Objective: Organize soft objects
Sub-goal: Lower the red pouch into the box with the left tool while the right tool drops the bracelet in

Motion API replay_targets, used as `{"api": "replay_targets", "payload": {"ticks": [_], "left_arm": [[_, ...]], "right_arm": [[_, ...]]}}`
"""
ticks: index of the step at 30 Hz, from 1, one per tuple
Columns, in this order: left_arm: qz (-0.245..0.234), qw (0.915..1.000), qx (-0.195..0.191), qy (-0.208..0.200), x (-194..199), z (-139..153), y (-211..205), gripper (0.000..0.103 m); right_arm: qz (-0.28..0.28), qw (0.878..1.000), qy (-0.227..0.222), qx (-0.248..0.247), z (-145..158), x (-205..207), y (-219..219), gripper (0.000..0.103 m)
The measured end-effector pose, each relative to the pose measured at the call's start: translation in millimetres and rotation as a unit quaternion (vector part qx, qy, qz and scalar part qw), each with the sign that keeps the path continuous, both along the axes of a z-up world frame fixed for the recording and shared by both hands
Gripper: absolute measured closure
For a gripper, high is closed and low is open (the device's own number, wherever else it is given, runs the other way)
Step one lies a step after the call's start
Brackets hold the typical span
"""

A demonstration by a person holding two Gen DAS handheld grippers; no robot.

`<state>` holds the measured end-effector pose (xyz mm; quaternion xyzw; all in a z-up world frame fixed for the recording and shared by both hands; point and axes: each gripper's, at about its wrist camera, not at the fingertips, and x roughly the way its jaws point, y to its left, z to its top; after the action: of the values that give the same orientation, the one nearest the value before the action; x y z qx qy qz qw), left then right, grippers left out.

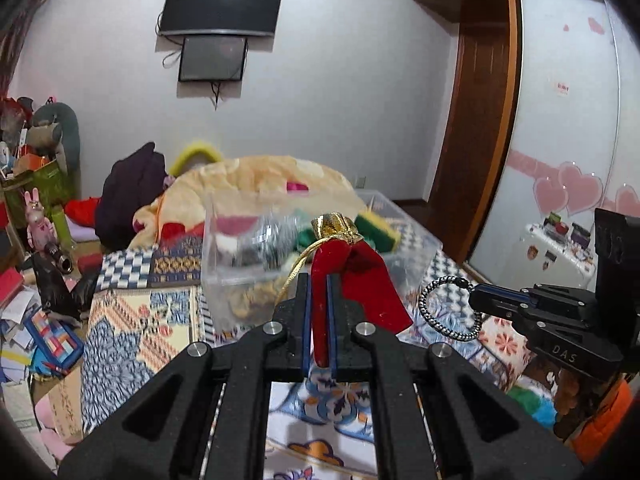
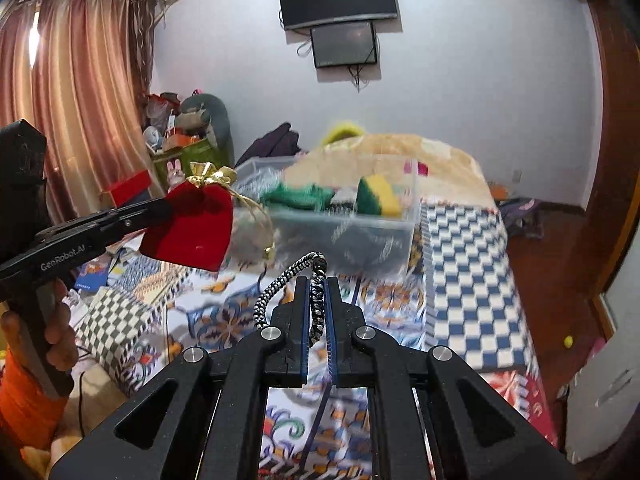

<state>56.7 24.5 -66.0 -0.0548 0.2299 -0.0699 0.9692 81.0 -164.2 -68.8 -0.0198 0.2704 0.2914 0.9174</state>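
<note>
Left hand-held gripper (image 1: 319, 312) clamps red pouch (image 1: 360, 280); right hand-held gripper (image 2: 318, 312) clamps braided loop (image 2: 280, 284)

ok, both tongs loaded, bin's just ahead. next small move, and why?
Probably carry the left tongs forward until the red velvet pouch hangs over the clear plastic bin, then open. The pouch is clamped and lifted short of the bin's near wall, and the bin already holds sponges and other soft items. The right tongs, shut on the braided hair tie, can follow.
</note>
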Motion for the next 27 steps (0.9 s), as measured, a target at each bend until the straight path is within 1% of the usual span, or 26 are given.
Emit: {"api": "replay_targets", "payload": {"ticks": [4,9,13,16,21,24,27], "left_arm": [[0.009,0.9998,0.001,-0.018,7.7,12.6,2.1,0.097],[0.024,0.9990,-0.008,-0.036,24.8,27.9,10.9,0.097],[0.034,0.9985,-0.018,-0.040,42.3,33.3,16.2,0.097],[0.041,0.9983,-0.020,-0.035,58.5,31.6,16.9,0.097],[0.044,0.9988,-0.018,-0.011,83.4,20.4,16.6,0.097],[0.050,0.9987,-0.009,0.007,97.4,9.0,16.4,0.097],[0.051,0.9983,-0.005,0.027,107.9,-2.5,16.6,0.097]], "right_arm": [[-0.007,1.000,-0.025,0.012,16.4,10.6,1.2,0.097],[-0.016,0.998,-0.059,0.019,36.5,24.2,4.1,0.097],[-0.025,0.997,-0.075,0.026,46.4,35.4,6.6,0.097],[-0.030,0.996,-0.079,0.032,49.3,45.9,10.4,0.097],[-0.034,0.996,-0.075,0.027,46.6,63.0,22.6,0.097],[-0.034,0.997,-0.064,0.022,41.4,73.7,29.4,0.097],[-0.031,0.998,-0.044,0.016,32.8,85.5,35.0,0.097]]}}
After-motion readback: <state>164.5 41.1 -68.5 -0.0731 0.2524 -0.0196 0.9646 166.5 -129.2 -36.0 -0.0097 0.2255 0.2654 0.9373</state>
